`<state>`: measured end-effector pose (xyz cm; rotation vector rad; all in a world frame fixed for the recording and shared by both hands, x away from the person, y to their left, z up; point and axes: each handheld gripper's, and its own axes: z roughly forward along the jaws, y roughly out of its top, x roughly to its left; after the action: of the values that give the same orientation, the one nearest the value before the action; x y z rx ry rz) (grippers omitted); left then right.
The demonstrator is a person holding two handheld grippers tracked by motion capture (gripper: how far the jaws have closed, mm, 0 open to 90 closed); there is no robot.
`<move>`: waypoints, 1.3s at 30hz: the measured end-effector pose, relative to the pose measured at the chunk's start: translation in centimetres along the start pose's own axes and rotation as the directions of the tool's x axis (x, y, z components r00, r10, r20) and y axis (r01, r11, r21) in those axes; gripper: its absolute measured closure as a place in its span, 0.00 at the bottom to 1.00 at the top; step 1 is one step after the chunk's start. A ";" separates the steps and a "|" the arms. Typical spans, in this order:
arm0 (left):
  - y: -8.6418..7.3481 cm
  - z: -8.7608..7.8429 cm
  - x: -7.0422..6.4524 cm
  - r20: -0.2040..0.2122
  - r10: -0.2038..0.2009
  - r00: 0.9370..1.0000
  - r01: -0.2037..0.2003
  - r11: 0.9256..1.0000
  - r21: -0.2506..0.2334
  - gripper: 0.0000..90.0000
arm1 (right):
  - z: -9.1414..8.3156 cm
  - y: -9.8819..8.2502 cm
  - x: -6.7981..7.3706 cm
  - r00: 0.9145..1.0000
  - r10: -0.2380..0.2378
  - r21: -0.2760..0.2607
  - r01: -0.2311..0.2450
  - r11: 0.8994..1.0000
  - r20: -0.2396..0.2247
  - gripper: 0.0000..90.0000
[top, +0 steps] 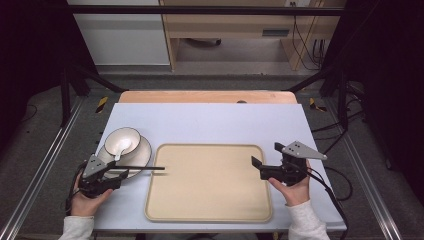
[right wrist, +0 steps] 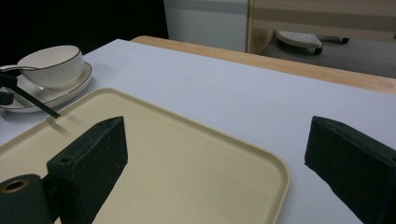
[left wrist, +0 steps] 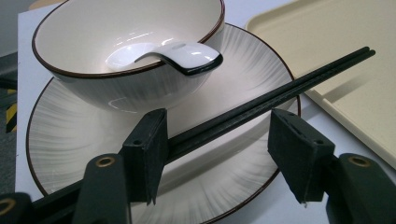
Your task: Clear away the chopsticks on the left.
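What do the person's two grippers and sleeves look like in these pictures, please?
Both the left gripper and the right gripper are black, each with two blocky jaws, brass-coloured rivets and a grey three-cornered plate on top. A black cable trails from each. The person's sleeves are white.

Spoon in bowl on plate, left of tray
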<state>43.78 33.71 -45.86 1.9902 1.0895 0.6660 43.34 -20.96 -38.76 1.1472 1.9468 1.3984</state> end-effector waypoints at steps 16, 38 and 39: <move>-0.3 0.2 0.1 -0.010 -0.013 1.000 0.013 0.999 0.046 0.58 | 0.0 0.0 0.0 1.000 0.001 0.003 -0.001 1.000 0.000 0.07; 0.1 0.1 -0.7 0.031 0.002 1.000 -0.005 0.997 0.083 0.86 | 0.1 0.0 0.0 1.000 0.005 0.005 -0.005 1.000 -0.002 0.06; 0.2 0.1 -0.7 0.034 0.005 0.999 -0.008 0.996 0.088 0.86 | 0.1 0.0 0.0 1.000 0.005 0.005 -0.005 1.000 -0.003 0.06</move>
<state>43.59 33.00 -45.86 2.0731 1.1099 0.5951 43.40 -20.94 -38.80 1.1539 1.9520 1.3988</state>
